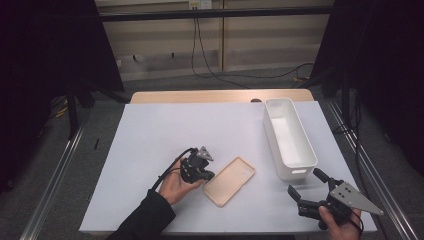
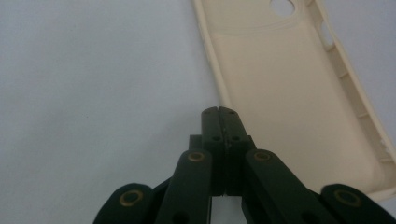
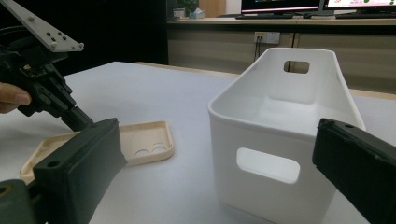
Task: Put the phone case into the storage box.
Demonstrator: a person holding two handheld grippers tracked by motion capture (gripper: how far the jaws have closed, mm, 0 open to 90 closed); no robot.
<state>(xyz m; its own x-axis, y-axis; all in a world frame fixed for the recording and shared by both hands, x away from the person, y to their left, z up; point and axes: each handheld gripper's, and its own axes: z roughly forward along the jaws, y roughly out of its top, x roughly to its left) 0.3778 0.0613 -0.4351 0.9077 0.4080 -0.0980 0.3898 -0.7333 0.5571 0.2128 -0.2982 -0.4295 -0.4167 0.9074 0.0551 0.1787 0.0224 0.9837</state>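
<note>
Nothing is lifted yet: your left gripper (image 1: 209, 176), jaws pressed together on nothing, noses the edge of the flat beige rubbery phone case (image 1: 229, 180) lying just left of the long white plastic bin (image 1: 289, 137), while your right gripper (image 1: 306, 183) gapes wide and empty before that bin.

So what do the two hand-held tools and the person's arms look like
Both tools are black linkage devices. The left tool has brass-coloured rivets on its links, a small grey three-cornered plate on top and a black cable trailing back. The right tool carries a bigger grey plate with small holes. The left arm wears a dark sleeve.
</note>
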